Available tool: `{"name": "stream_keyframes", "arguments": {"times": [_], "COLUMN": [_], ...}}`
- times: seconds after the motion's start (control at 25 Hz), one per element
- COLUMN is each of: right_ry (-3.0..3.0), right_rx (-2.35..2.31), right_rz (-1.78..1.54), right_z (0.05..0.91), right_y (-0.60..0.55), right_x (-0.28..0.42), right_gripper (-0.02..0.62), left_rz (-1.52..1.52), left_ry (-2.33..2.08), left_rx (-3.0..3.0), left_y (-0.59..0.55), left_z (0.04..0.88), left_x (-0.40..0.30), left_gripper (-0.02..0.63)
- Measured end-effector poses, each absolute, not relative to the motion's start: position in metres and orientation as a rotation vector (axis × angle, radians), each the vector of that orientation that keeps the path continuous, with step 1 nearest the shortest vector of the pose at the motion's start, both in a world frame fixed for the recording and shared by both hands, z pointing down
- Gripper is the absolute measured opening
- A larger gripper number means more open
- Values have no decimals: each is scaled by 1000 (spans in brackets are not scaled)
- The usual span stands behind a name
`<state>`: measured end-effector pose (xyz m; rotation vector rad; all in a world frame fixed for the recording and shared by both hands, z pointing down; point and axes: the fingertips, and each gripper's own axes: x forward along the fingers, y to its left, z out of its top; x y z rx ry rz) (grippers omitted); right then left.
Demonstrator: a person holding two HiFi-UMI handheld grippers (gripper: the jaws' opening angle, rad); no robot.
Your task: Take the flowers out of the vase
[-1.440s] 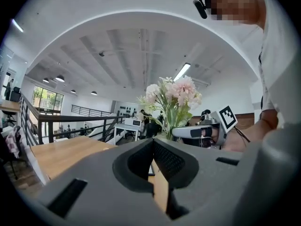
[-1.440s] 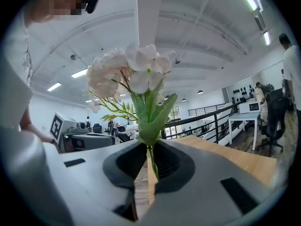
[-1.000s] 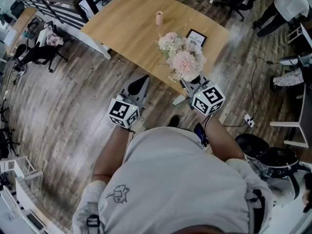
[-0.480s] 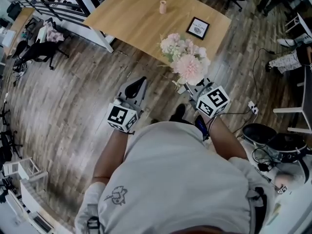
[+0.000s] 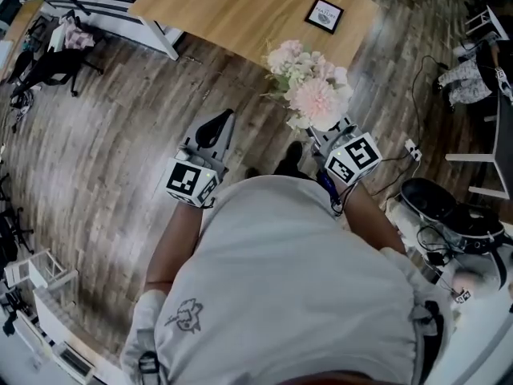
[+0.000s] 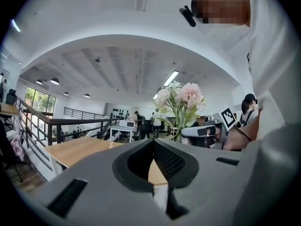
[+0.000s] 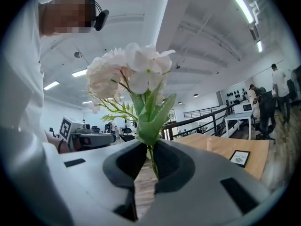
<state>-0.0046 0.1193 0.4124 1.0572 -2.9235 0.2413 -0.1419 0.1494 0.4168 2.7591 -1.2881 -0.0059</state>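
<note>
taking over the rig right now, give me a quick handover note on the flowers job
Right claw: shut on the stems of the flowers. The bunch is upright, held over the wood floor, clear of the table.
Left claw: shut, nothing in it, level beside the right one.
Vase: upright on the table, no flowers in it, with a small framed picture nearby.
Done: the flowers are out of the vase.
Left: probably only to set the bunch down. No spot for it shows, so keep the grip until you pick one.
</note>
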Motion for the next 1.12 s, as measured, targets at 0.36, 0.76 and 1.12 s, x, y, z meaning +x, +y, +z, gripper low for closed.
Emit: {"name": "stream_keyframes", "arguments": {"times": [0.36,0.76,1.12], "right_ry": [-2900,-2893,-2893], "right_rx": [1051,1064,1060], "right_rz": [230,227,231], "right_z": [412,413,420], "right_y": [129,125,121], "right_x": [-7,-5,0], "right_gripper": [49,49,49], "left_rz": [-18,-31,-22], "left_ry": [-1252,-1210,-1200], "left_rx": [2771,2778,2792], "left_y": [150,146,141], "left_z": [412,414,419], "left_x": [-144,-143,-133], "left_gripper": [4,4,4]}}
